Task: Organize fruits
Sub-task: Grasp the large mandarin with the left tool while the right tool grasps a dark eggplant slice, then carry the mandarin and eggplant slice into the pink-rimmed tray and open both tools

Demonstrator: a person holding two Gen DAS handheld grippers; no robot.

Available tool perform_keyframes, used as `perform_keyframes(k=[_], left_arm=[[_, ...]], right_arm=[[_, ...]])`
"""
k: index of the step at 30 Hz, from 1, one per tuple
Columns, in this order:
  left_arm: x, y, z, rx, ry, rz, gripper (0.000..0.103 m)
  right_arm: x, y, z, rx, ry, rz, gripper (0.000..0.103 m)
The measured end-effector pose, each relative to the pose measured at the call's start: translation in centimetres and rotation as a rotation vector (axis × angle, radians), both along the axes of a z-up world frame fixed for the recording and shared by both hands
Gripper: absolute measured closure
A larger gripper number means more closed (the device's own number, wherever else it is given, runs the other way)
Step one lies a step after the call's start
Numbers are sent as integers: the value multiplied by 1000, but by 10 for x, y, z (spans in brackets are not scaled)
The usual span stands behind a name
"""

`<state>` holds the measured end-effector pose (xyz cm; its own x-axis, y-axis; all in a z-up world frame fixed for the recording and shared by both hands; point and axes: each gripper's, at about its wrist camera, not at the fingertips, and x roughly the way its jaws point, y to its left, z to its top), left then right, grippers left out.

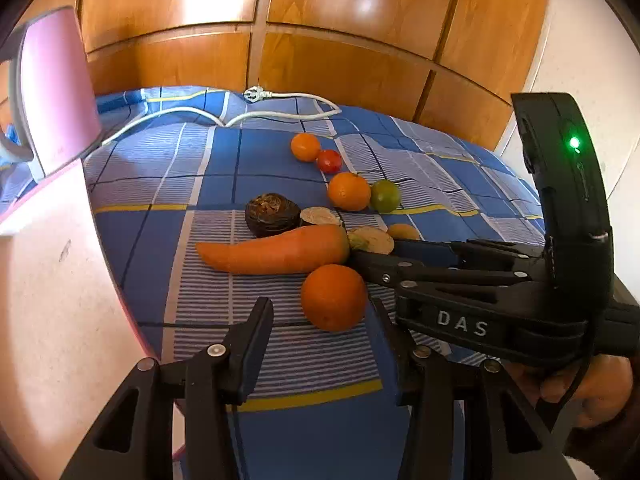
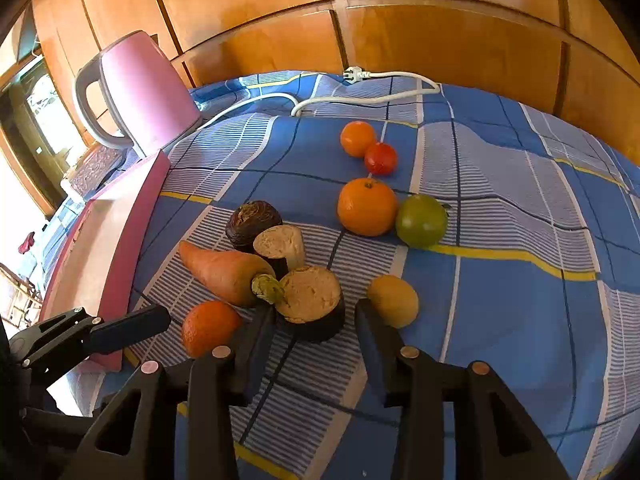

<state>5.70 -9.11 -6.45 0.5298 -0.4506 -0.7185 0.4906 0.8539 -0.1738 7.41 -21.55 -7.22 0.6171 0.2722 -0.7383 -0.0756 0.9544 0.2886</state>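
Where the cloth (image 2: 520, 300) lies bare, right tool (image 2: 316, 328) stands open.

Both wrist views close, angled down; share carrot (image 1: 276, 250) (image 2: 224, 276).

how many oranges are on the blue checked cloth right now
3. One orange lies nearest, beside the carrot; one touches the green fruit; a smaller one sits farthest back against the red fruit. None appears hidden.

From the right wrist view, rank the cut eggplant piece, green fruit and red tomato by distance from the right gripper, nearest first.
1. Cut eggplant piece, between the right gripper jaws.
2. Green fruit, farther back, to the right.
3. Red tomato, farthest, beside the far orange.
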Motion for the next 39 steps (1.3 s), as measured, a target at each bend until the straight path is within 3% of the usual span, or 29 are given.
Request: perform_keyframes(k=[4, 14, 16, 22, 31, 39], left_arm=[[0, -2, 0, 2, 4, 0, 55], [8, -15, -7, -12, 41, -14, 55], [11, -18, -11, -12, 53, -6, 63], [12, -15, -11, -40, 74, 4, 65], [-10, 1, 13, -55, 21, 30, 65], [-23, 33, 40, -32, -43, 137, 65]], right_arm=[[1, -2, -1, 28, -5, 9, 67], [-26, -25, 4, 78, 10, -68, 67], [-31, -30, 5, 91, 16, -85, 67], [-40, -37, 4, 103, 24, -119, 67], [-49, -23, 19, 106, -9, -97, 67], [-48, 11, 39, 84, -51, -7, 67]])
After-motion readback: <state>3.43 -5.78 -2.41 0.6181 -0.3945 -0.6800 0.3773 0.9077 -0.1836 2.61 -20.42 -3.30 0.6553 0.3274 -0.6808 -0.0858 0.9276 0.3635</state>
